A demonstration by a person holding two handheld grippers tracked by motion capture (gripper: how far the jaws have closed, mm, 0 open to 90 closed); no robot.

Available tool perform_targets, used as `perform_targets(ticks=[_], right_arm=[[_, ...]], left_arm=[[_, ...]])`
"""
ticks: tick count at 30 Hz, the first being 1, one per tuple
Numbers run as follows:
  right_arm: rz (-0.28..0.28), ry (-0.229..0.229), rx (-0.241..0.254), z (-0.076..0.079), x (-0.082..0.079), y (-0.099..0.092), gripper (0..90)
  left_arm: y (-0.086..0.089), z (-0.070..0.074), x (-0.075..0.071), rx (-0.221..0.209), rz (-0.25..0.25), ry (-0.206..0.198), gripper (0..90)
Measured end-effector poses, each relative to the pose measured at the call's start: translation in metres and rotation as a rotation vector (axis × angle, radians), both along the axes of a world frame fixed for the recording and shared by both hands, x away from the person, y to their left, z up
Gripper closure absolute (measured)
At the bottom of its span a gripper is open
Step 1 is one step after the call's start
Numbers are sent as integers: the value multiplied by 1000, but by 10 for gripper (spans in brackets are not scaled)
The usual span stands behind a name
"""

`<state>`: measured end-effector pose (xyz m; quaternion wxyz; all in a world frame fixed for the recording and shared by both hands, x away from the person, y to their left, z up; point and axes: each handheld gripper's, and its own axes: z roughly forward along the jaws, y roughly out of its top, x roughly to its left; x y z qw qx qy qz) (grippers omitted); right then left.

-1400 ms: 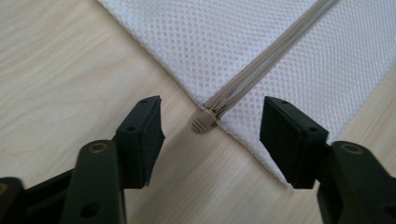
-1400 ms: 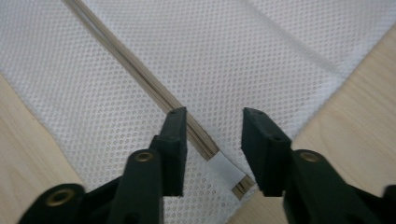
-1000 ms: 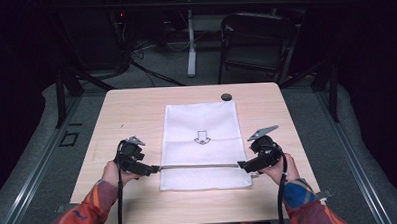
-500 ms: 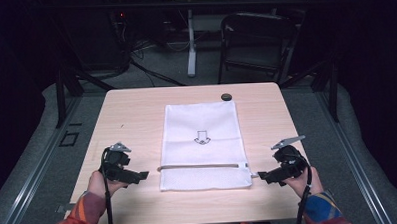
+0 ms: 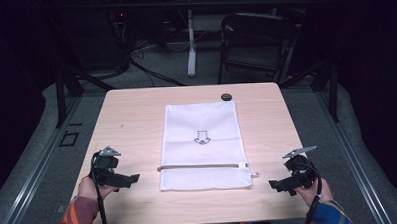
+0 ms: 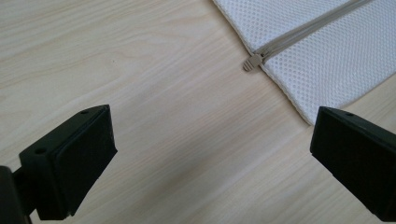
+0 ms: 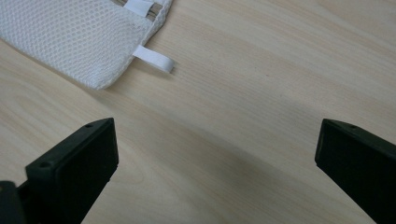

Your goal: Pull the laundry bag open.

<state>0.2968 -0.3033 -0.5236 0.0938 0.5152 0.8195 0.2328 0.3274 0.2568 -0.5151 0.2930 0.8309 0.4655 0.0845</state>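
Observation:
A white mesh bag (image 5: 201,144) with a printed arrow lies flat in the middle of the table (image 5: 132,124). Its grey zipper (image 5: 203,166) runs across near the front end. My left gripper (image 5: 132,179) sits left of the bag, apart from it, and its jaws have just been opening with nothing between them. In the left gripper view the gripper (image 6: 210,154) points at bare wood short of the zipper pull (image 6: 252,62). My right gripper (image 5: 273,184) is off to the bag's right; its jaws too have just been opening and hold nothing. The right gripper (image 7: 215,163) faces the bag's corner (image 7: 70,37) and a white tab (image 7: 154,59).
A small black round object (image 5: 226,96) lies at the table's far edge, just beyond the bag. A dark chair (image 5: 254,40) and cables stand behind the table. Bare wood surrounds the bag on both sides.
Both grippers have moved outward from the two ends of the zipper toward the table's near corners, and their jaws stand wider. The bag has stayed put.

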Motion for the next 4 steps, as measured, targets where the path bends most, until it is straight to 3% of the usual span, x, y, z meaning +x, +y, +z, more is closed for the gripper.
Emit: perform_targets(ticks=[4], right_arm=[[10, 10, -2, -4, 3, -2, 0]], left_arm=[[2, -8, 5, 17, 8, 21, 0]])
